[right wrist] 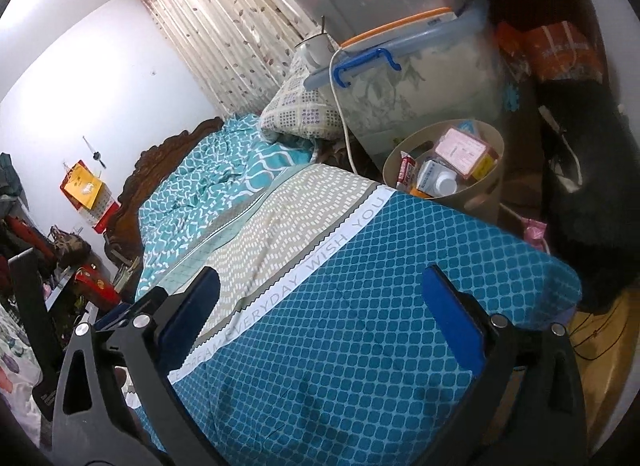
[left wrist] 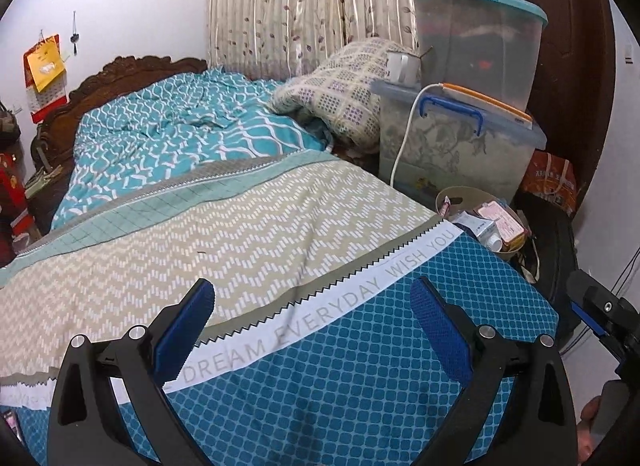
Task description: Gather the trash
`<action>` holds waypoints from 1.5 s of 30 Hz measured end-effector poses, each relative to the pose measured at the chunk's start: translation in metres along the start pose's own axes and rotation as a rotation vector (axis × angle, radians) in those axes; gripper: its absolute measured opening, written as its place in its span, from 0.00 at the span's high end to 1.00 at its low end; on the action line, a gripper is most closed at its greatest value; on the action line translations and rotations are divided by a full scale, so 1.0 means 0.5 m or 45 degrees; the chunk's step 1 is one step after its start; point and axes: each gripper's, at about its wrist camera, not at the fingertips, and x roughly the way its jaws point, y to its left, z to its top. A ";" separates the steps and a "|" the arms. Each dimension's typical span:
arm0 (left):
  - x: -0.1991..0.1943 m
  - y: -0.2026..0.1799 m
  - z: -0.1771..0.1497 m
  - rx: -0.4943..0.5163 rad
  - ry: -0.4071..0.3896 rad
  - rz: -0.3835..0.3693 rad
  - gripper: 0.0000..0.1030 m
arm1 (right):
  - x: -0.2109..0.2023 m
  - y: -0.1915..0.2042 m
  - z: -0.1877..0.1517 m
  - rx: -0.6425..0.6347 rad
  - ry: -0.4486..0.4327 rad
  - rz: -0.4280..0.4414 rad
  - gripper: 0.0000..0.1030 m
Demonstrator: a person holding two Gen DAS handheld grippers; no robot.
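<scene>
A wide bed [left wrist: 280, 225] with a patchwork cover of teal lattice, beige zigzag and a white lettered band fills both views, its carved dark wooden headboard [left wrist: 132, 69] at the far left. Against the far right edge of the bed stands a stack of clear plastic storage boxes [left wrist: 472, 137] with blue and teal lids, a white enamel mug [left wrist: 402, 67] on the lowest lid and a folded checked blanket [left wrist: 344, 85] beside it. In front of the boxes, just past the bed's right corner, sits a round beige plastic waste bin [right wrist: 476, 193]. It already holds the trash: a pink and yellow carton [right wrist: 466, 153], a small white bottle [right wrist: 446, 183] lying against a blue and white box, and a red and white tube [right wrist: 406, 171].

No loose litter shows on the bed cover, so the collecting appears far along or finished; any piece left would have to be found elsewhere, perhaps on the floor by the bin, where a pink wrapper-like thing [right wrist: 534, 229] lies, too blurred to name. The next move would call for scanning that corner and reaching low on the right.

The left tongs [left wrist: 312, 322] hang over the near end of the bed, spread wide and released, gripping nothing. The right tongs [right wrist: 320, 306] are likewise wide apart and empty, touching nothing.
</scene>
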 end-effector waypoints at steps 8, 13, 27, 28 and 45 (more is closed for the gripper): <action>-0.039 -0.013 -0.006 0.028 -0.093 0.007 0.08 | -0.026 0.013 -0.028 -0.004 -0.069 -0.140 0.03; -0.068 -0.018 -0.006 0.026 -0.177 0.011 0.08 | -0.062 0.042 -0.041 -0.096 -0.169 -0.221 0.03; -0.090 -0.035 -0.018 0.024 -0.245 0.055 0.08 | -0.118 0.066 -0.050 -0.179 -0.339 -0.302 0.03; -0.091 -0.035 -0.019 0.022 -0.250 0.059 0.08 | -0.117 0.066 -0.051 -0.178 -0.336 -0.304 0.03; -0.096 -0.035 -0.025 0.027 -0.269 0.071 0.08 | -0.112 0.075 -0.066 -0.187 -0.309 -0.282 0.03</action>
